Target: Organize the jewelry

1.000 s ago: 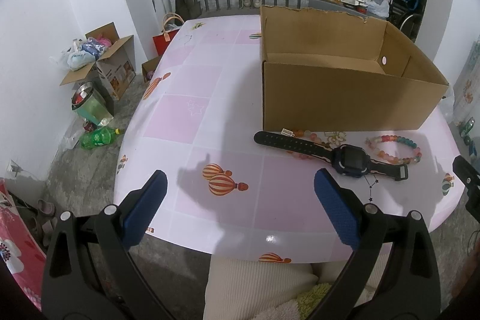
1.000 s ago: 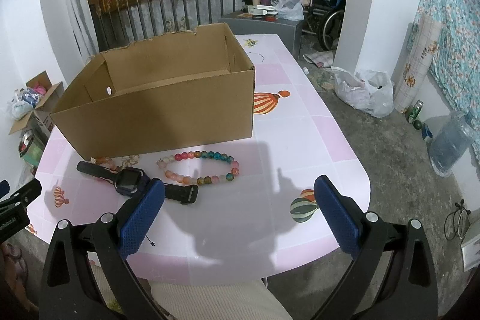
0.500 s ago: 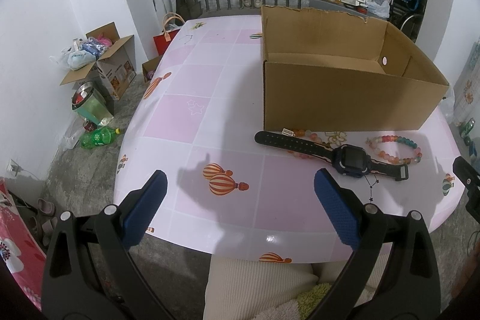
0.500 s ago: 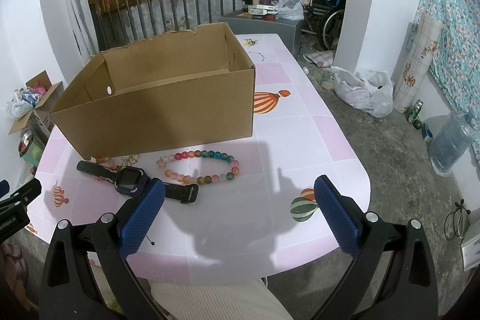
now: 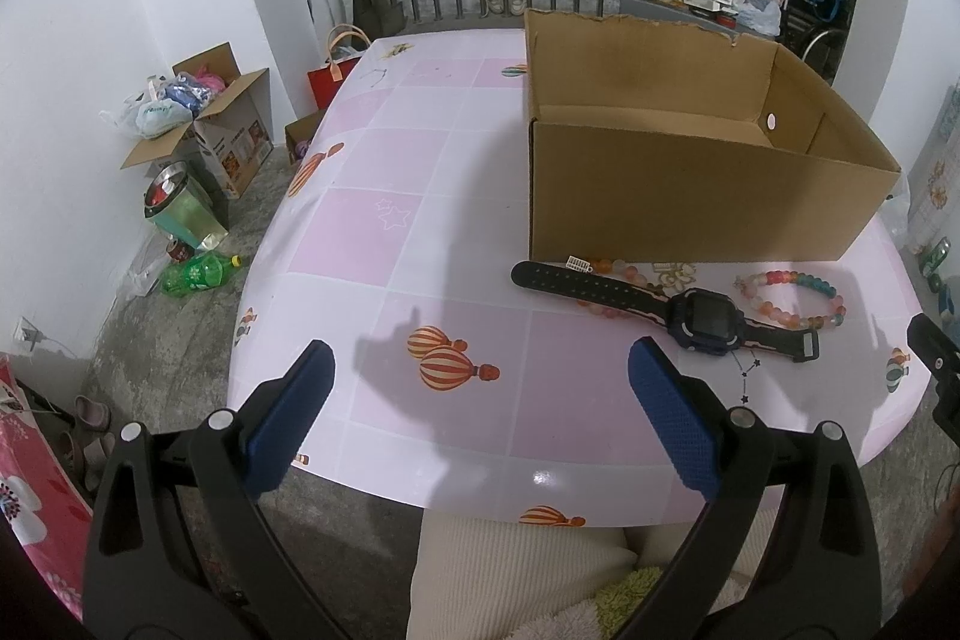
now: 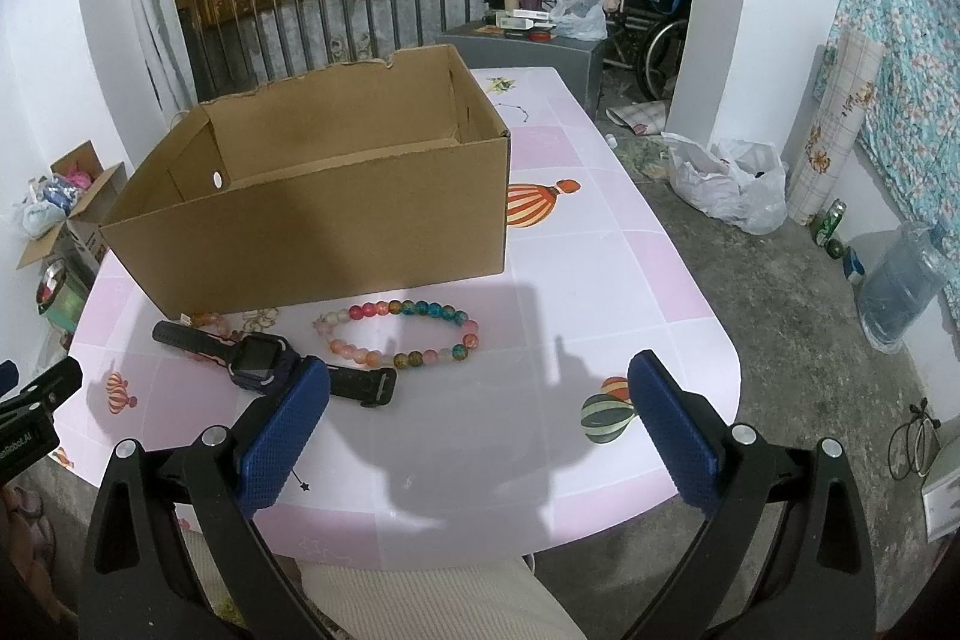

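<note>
Cardboard box [image 5: 690,196] floor hidden, watch [image 6: 264,358] strap part-covered

Both wrist views (2 fisheyes) look down-forward from the near bench [image 5: 384,232] edge, sharing the cardboard box [image 5: 690,196] and watch [image 6: 264,361].

1. The left black two-finger gripper with blue textured pads [image 5: 480,421] filled the lower part of its frame, jaws spread wide, holding nothing.
2. The right black two-finger gripper with blue textured pads [image 6: 479,430] sat likewise along its frame's bottom, jaws wide apart and empty.
</note>
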`<state>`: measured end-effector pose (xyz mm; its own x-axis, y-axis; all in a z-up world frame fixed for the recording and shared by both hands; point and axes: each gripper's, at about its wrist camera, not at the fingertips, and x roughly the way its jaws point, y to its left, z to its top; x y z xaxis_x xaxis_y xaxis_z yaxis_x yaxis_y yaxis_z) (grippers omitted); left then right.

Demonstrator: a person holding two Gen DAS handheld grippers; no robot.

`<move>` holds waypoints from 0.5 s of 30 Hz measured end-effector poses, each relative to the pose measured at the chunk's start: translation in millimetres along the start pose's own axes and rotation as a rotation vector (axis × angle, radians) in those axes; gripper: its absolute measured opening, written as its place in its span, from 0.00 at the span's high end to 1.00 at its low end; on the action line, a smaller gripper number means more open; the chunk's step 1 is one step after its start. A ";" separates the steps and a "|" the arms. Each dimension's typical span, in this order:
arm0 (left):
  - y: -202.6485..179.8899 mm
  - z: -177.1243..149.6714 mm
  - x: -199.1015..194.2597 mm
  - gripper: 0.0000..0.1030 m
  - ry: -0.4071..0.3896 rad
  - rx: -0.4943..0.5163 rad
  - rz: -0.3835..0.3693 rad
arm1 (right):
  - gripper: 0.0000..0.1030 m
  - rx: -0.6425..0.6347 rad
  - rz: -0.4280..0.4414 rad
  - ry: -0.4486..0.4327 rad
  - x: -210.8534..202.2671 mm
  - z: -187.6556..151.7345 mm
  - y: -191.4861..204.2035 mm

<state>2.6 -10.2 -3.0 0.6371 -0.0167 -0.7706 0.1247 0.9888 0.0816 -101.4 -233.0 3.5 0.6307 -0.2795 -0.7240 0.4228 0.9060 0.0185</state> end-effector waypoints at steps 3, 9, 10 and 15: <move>0.0 0.0 -0.1 0.08 -0.001 -0.001 0.000 | 0.06 0.001 0.000 0.000 0.0 -0.3 -0.4; 0.1 0.0 0.4 0.08 0.001 0.000 0.001 | 0.06 0.004 -0.005 0.001 1.4 -2.2 -2.5; 0.1 -0.3 0.5 0.08 0.002 0.000 0.001 | 0.06 0.005 -0.006 0.002 2.3 -1.9 -2.8; 2.9 -0.8 6.1 0.08 0.013 -0.001 0.003 | 0.06 0.011 -0.012 0.016 8.6 0.5 -3.7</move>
<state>6.2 -7.4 -7.9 0.6277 -0.0118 -0.7783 0.1223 0.9890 0.0836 -97.2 -238.8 -2.5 0.6146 -0.2853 -0.7354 0.4374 0.8991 0.0167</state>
